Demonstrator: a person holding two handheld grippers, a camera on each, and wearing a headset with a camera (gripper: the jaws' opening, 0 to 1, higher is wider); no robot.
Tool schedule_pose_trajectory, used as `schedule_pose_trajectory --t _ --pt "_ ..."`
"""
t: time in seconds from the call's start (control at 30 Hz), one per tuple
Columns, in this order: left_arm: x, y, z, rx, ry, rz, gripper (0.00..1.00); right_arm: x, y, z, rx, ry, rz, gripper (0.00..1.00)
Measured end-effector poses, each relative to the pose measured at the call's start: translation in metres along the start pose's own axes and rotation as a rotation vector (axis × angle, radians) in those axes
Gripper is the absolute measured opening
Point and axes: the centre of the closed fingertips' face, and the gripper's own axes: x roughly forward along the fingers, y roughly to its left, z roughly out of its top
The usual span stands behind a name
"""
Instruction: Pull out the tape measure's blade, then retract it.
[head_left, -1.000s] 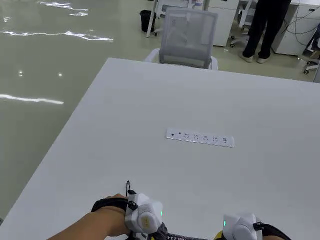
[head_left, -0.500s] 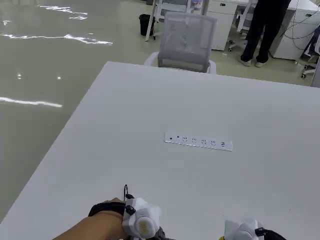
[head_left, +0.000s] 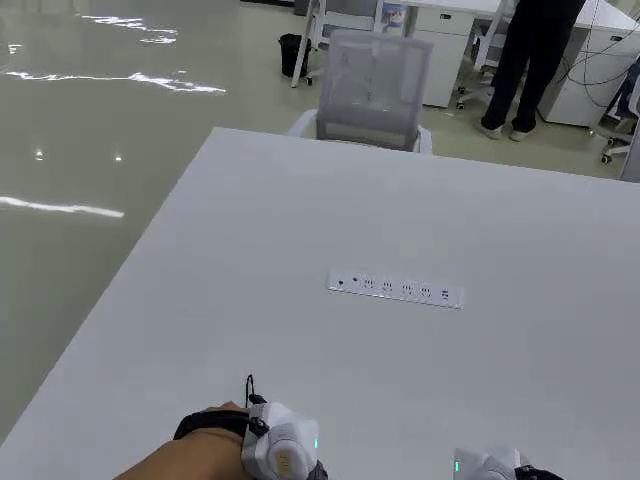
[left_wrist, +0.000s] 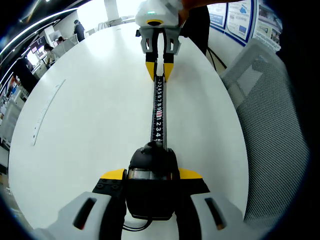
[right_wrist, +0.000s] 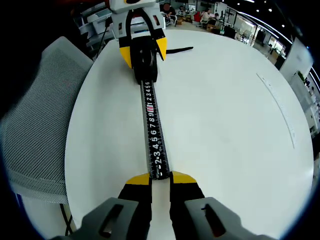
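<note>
From left tongs' (left_wrist: 152, 175) tape measure (left_wrist: 152, 192), blade (right_wrist: 151, 130) still reaches right tongs (right_wrist: 160, 178)

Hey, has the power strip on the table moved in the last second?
No. The power strip keeps its place against the far corner of the table; the camera shifted.

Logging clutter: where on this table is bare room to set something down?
Free: the table between the power strip and the chair, and both sides of the strip. Crowded: the near edge, where left gripper holds the tape measure and right gripper its blade.
</note>
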Motion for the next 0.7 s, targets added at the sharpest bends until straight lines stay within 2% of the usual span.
schedule_pose_trajectory --t 0.7 --pt "0.0 0.0 0.0 -0.001 0.0 -0.001 0.33 -0.005 -0.004 -0.011 0.012 0.007 -0.006 0.1"
